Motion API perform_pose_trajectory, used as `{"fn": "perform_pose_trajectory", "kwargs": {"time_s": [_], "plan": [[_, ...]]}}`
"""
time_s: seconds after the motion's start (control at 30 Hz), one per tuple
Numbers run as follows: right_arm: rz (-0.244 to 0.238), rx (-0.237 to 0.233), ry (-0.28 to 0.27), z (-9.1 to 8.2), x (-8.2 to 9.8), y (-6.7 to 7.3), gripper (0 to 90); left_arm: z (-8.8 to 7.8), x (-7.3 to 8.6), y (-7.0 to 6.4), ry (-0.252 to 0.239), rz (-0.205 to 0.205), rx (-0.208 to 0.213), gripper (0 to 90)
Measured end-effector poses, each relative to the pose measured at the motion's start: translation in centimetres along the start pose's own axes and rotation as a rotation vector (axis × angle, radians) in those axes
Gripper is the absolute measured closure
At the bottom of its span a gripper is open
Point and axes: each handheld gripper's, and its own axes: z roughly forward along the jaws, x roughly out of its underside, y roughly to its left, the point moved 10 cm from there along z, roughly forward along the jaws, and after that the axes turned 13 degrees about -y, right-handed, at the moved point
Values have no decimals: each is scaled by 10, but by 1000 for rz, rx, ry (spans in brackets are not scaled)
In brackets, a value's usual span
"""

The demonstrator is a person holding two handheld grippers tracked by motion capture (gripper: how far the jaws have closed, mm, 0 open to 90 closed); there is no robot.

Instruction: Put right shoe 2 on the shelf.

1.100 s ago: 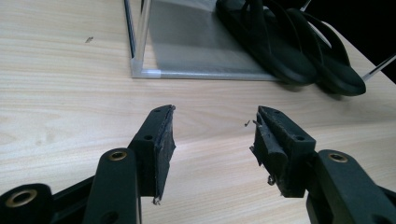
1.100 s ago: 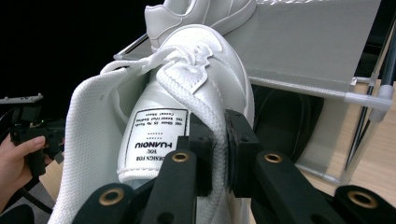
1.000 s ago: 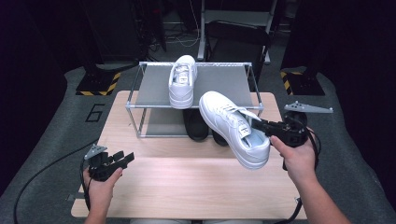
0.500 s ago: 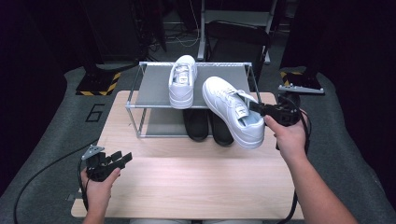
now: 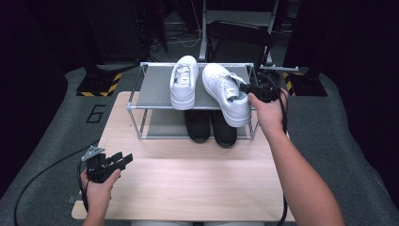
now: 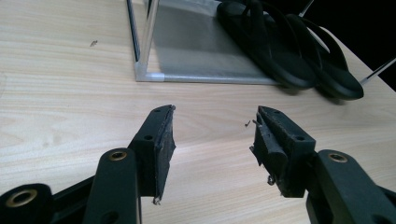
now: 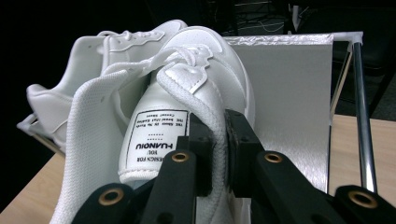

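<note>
**Tool clamps the sneaker collar above the rack's top shelf**

Right tool (image 5: 249,89) has its 2 black jaws clenched on the padded collar of a white sneaker (image 5: 227,94), and the right gripper view shows it close up: the pads pinch the collar rim just beside the tongue, whose label faces the camera. From the high view, that sneaker sits tilted over the right half of the rack's top shelf (image 5: 155,89), toe pointing away from the person, heel end hanging past the shelf's front edge. Whether its sole rests on the shelf or floats just above it cannot be told from these views.

Beside it, on the left, lies the second white sneaker (image 5: 183,82), flat on the same shelf, toe away as well. The 2 shoes are close together, near touching at the toes.

Down below, on the lower level of the metal rack (image 5: 133,110), a pair of black sandals (image 5: 210,127) lies side by side, toes poking out toward the person.

Over on the other side, the left tool (image 5: 120,161) rests low above the wooden desk (image 5: 188,183), well apart from the rack. Its jaws stand released, wide apart, with bare wood between them in the left gripper view, and the rack's corner post and the sandals ahead.
</note>
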Motion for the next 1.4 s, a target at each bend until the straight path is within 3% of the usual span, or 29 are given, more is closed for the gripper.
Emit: {"fn": "perform_pose_trajectory", "kwargs": {"time_s": [0.03, 0.33, 0.5, 0.8, 0.97, 1.07, 1.2, 1.4], "plan": [[-3, 6, -1, 5, -1, 0, 824, -1, 1, 2, 11, 20, 5, 472], [35, 67, -16, 42, -13, -11, 823, -1, 2, 2, 13, 11, 5, 472], [61, 103, -18, 59, -11, -19, 822, 0, 1, 2, 10, 10, 7, 473], [96, 148, -24, 78, -7, -28, 817, -1, 2, 5, 11, 9, 8, 473], [116, 158, -28, 80, -3, -31, 793, -1, 3, 5, 10, 8, 7, 473], [93, 139, -31, 78, -2, -31, 733, -2, 4, 3, 13, 7, 8, 473], [85, 126, -78, 71, -8, -25, 626, -1, 4, 3, 7, 9, 4, 473], [-33, 101, -119, 47, -20, -10, 591, -2, 6, 3, 16, 8, 7, 473]]}}
